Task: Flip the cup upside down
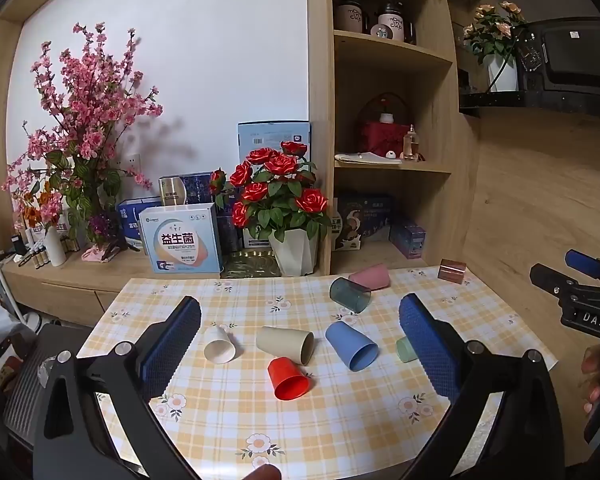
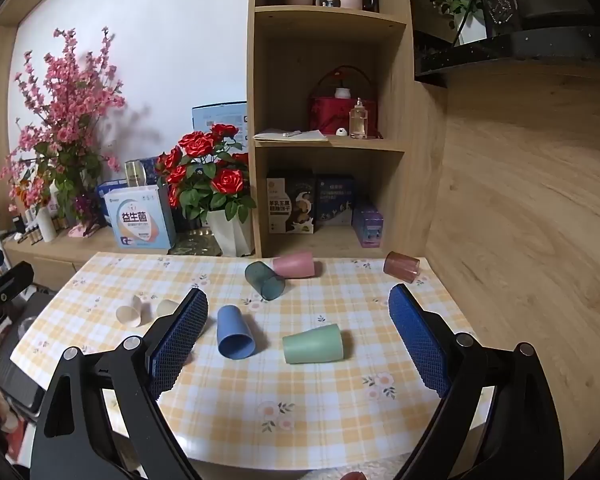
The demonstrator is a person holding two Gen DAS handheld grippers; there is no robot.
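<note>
Several plastic cups lie on their sides on the checked table [image 1: 300,420]. In the left wrist view: a white cup [image 1: 219,345], a beige cup [image 1: 286,344], a red cup [image 1: 288,378], a blue cup [image 1: 351,345], a green cup [image 1: 405,349] partly behind my right finger, a dark teal cup [image 1: 350,295] and a pink cup [image 1: 370,276]. My left gripper [image 1: 300,344] is open and empty above the near cups. In the right wrist view my right gripper [image 2: 298,332] is open and empty, with the green cup [image 2: 313,344] and blue cup [image 2: 235,333] between its fingers.
A brown translucent cup [image 2: 401,266] lies at the table's far right corner. A vase of red roses [image 1: 288,216], boxes and a wooden shelf unit [image 1: 392,120] stand behind the table. A wooden wall [image 2: 520,220] runs along the right.
</note>
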